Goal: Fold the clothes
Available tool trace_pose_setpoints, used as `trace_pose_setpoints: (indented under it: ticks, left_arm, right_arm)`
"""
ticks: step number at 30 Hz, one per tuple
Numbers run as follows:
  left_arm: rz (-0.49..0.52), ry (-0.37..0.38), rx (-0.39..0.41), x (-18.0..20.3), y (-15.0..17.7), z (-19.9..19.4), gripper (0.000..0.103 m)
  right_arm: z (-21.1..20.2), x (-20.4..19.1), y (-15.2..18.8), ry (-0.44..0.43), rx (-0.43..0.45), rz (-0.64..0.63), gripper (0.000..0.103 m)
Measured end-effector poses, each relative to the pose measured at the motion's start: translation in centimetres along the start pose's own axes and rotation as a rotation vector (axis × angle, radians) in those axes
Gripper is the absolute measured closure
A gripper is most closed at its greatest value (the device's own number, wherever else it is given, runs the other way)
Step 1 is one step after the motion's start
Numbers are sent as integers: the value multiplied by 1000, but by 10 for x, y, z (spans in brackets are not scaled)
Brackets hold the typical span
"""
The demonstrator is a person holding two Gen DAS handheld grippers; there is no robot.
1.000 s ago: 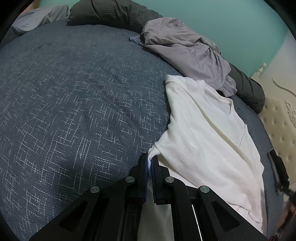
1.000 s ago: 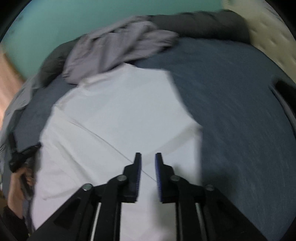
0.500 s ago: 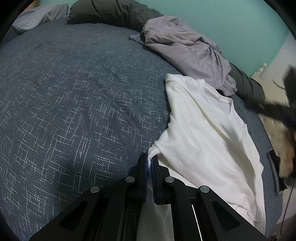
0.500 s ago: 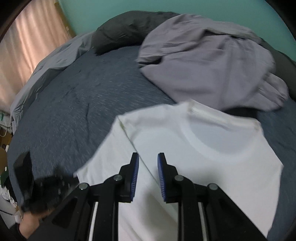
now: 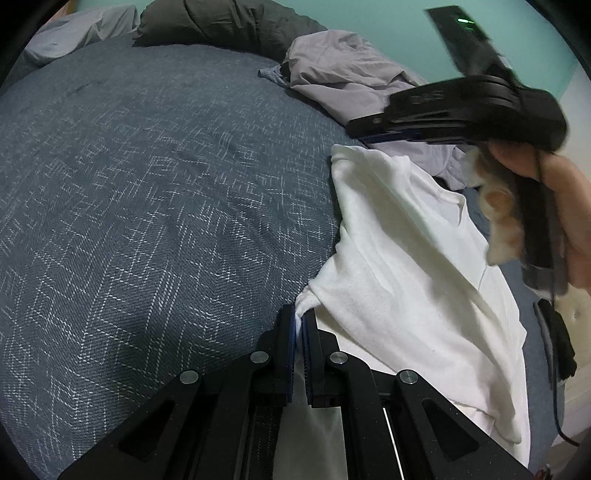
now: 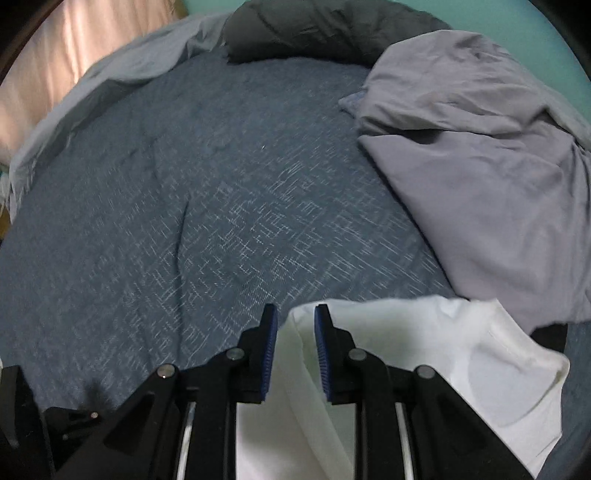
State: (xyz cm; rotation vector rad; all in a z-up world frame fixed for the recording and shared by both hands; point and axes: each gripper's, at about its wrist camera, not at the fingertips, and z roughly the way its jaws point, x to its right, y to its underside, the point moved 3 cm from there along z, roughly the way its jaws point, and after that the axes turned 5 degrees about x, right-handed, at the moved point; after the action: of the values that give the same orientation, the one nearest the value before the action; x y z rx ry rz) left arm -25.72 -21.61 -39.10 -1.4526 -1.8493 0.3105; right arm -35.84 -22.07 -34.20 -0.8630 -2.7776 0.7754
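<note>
You are working on a wide bed [image 6: 221,206] under a dark blue woven cover, with a teal wall behind it. A dark grey bolster [image 6: 325,29] lies along the far edge, and a crumpled lilac-grey garment [image 6: 498,155] is heaped at the far right, its edge just beside the shirt's collar.

The white T-shirt [image 5: 413,266] lies on the right part of the bed, its long axis running from near to far: collar and shoulder at the far end, lower part toward you. It is not flat; its left edge is drawn up into a ridge.

Your left gripper [image 5: 299,321] is clamped on a gathered bit of that left edge at the near end, its fingers pressed together with white cloth between them. Your right gripper [image 6: 295,332] stands with its fingers apart, straddling the far-left corner of the shirt, the shoulder fold running between them, though nothing is pinched. From the left wrist view it hovers just above that far corner, held in your hand [image 5: 546,206].

So each tool has one end of the same long edge, left nearer you, right farther. Any fold will likely carry that edge rightward across the body. The cover to the left offers plenty of room.
</note>
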Motion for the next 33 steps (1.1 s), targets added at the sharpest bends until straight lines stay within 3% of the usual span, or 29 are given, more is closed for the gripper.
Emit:
trace_pose_setpoints:
  ticks: [4,5,6,9,16,27,32,33]
  left_arm:
    - [-6,3,0,-1,0,1,99]
    - [-7,2,0,-1,0,1,99]
    - [-6,2,0,-1,0,1,99]
    - [-7,3,1,-1,0,1,99]
    - [-6,3,4,-2,4,0,99]
    - [-14,8,3,-10,-2,6,99]
    - [-15,6,2,-8,-1,9,99]
    - [-16,6,2,-9,0,9,99]
  right_arm:
    - [19,-7,2,23,-52,-40,84]
    - [21,-8,3,30,-59,-46,87]
    - [23,-8,3,37,-62,-50,96]
    - [22,-2,3,30,-46,-25,100]
    - [7,46,-7,-1,63,219,102]
    - [4,92,0,-34,107,422,102]
    - [-11,73,-3,-59,129,299,101]
    - [-11,67,-4,-56,123,264,96]
